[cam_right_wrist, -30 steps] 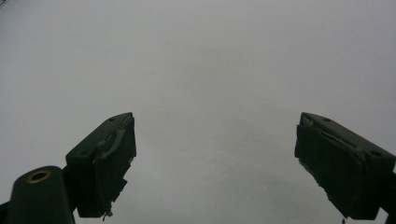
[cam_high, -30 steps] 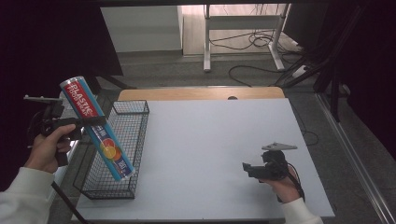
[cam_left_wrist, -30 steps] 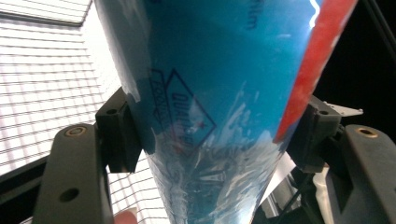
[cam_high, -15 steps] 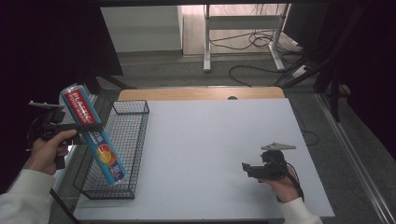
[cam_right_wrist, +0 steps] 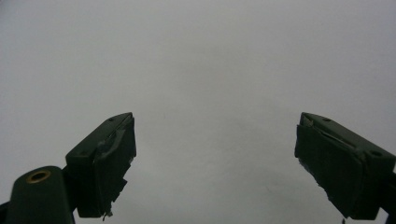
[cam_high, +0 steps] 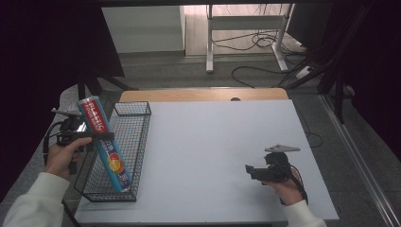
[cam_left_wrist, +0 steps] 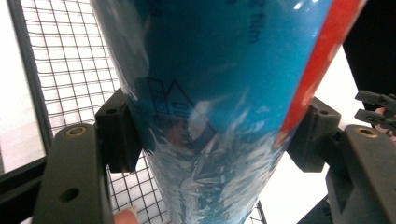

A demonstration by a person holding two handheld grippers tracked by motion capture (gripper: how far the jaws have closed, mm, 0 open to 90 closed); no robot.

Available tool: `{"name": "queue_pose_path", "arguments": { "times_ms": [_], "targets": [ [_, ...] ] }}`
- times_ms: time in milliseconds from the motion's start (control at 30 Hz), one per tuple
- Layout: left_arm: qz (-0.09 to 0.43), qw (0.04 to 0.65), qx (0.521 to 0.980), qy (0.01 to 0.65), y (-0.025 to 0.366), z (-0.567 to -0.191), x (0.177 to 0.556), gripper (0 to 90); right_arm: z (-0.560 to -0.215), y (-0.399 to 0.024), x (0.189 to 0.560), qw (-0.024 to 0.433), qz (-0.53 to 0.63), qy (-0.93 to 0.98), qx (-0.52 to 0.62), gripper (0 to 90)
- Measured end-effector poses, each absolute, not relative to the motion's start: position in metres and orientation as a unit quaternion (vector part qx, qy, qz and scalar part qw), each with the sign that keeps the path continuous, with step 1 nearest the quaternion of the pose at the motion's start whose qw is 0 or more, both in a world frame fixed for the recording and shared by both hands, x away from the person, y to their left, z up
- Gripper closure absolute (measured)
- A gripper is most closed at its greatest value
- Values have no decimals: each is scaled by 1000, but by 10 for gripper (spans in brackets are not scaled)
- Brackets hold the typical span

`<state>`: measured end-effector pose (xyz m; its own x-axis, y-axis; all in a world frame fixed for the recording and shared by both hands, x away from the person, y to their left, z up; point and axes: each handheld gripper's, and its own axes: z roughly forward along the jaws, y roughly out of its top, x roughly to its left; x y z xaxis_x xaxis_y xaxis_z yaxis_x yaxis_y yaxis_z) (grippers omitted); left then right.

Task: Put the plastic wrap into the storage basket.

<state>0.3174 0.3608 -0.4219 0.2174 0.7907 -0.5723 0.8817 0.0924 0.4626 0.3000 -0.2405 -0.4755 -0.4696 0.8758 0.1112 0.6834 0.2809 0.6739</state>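
The blue roll of plastic wrap [cam_high: 105, 143] is clamped tilted in the left tool [cam_high: 94, 136], its low end inside the wire basket [cam_high: 137, 142] at the worktop's [cam_high: 213, 142] left, so release is judged next, while the right tool [cam_right_wrist: 215, 158] is held wide open and empty.

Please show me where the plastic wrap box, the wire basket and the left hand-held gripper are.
plastic wrap box [cam_high: 111, 161], high view, lower blue part.
wire basket [cam_high: 140, 142], high view, right wall.
left hand-held gripper [cam_high: 97, 136], high view, between fingertips.
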Motion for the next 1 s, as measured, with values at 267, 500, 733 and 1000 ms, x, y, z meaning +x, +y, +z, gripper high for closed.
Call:
{"name": "queue_pose_path", "arguments": {
  "times_ms": [267, 500, 733, 1000],
  "targets": [
    [-61, 393, 665, 632, 353, -430, 325, 318, -477, -240, 300, 141, 337, 787, 498, 125],
    [-54, 376, 651, 657, 344, -437, 339, 316, -477, -240, 301, 142, 337, 786, 498, 125],
    [-46, 356, 641, 679, 333, -449, 355, 316, -478, -242, 302, 143, 337, 786, 499, 125],
    [-1, 291, 650, 702, 312, -457, 374, 311, -479, -242, 304, 142, 337, 787, 497, 125]
  ]
}}
